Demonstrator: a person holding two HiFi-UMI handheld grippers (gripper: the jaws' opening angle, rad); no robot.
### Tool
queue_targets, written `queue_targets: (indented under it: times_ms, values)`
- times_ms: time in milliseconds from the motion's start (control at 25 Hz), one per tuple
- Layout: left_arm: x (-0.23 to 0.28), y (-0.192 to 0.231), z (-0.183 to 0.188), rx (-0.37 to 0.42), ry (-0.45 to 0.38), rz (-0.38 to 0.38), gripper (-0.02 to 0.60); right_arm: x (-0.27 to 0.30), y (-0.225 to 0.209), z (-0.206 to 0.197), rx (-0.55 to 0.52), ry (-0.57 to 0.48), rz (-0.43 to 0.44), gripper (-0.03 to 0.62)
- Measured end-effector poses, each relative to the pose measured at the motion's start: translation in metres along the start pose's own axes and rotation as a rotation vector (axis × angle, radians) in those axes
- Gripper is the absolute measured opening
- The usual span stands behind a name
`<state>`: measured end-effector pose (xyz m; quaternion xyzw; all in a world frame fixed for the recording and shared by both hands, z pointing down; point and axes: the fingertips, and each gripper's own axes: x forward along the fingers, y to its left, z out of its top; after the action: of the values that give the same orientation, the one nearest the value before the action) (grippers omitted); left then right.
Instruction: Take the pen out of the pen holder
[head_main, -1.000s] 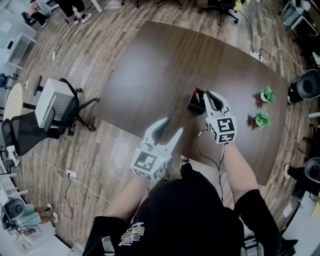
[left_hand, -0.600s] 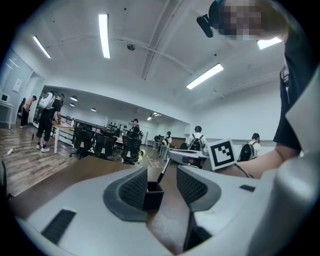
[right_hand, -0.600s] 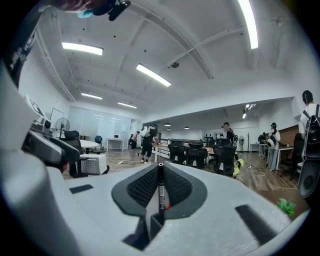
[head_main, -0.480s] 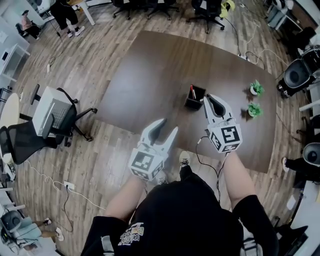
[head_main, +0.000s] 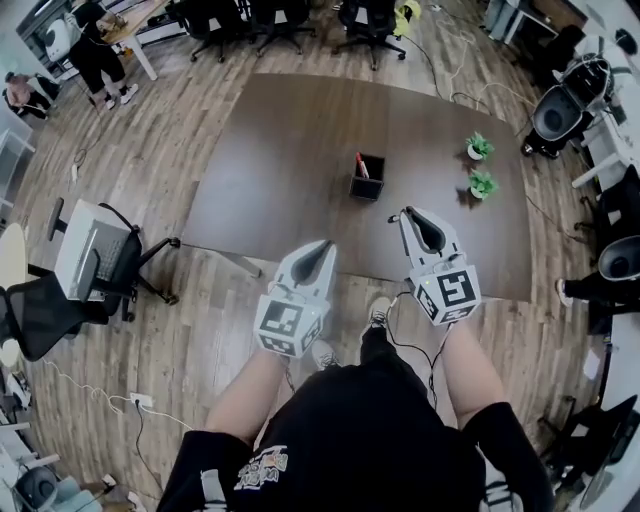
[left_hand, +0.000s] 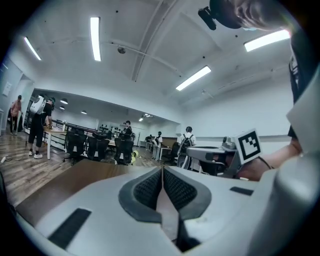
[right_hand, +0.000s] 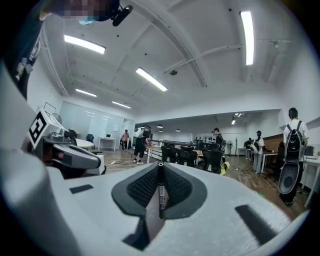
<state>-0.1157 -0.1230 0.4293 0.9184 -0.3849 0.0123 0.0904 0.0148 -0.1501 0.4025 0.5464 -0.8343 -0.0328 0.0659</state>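
Observation:
A black square pen holder (head_main: 367, 180) stands on the brown table (head_main: 270, 150) with a red pen (head_main: 360, 164) sticking out of it. My right gripper (head_main: 408, 218) is held over the table's near edge, well short of the holder, and is shut on a thin black pen (right_hand: 160, 192) that stands upright between its pads. My left gripper (head_main: 318, 250) hangs over the floor just off the table's near edge. Its jaws have just been closing and now meet with nothing between them (left_hand: 162, 172).
Two small green potted plants (head_main: 479, 147) (head_main: 483, 183) sit at the table's right end. Office chairs (head_main: 280, 20) line the far side, and another chair with a grey box (head_main: 95, 262) stands on the wooden floor at the left. People stand at the far left.
Both grippers have drawn back from the holder toward the person, the right one with the black pen in it. The left jaws went from wide open to shut.

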Motion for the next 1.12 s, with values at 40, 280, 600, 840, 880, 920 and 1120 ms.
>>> queue_targets:
  times_ms: [40,280,600,840,880,920,1120]
  values:
    - [-0.001,-0.006,-0.002,-0.005,0.005,-0.012,0.011,-0.01,0.003,-0.001,0.002,0.007,-0.004,0.034]
    - [-0.003,-0.053,-0.018,-0.004,0.051,-0.086,0.011,-0.063,0.005,-0.007,0.016,0.032,-0.027,0.034]
    - [-0.006,-0.115,-0.02,0.017,0.052,-0.042,0.012,-0.12,-0.007,-0.002,0.039,-0.003,0.034,0.034]
    - [-0.013,-0.176,-0.027,0.02,0.044,0.054,0.012,-0.177,-0.021,-0.011,0.067,-0.023,0.117,0.034]
    - [-0.014,-0.188,-0.029,0.023,0.042,0.071,0.012,-0.187,-0.024,-0.014,0.074,-0.024,0.132,0.034]
    - [-0.016,-0.198,-0.03,0.023,0.04,0.09,0.012,-0.196,-0.027,-0.017,0.081,-0.025,0.148,0.034]
    - [-0.036,-0.235,-0.038,0.008,0.039,0.18,0.012,-0.229,-0.027,-0.023,0.106,-0.029,0.222,0.034]
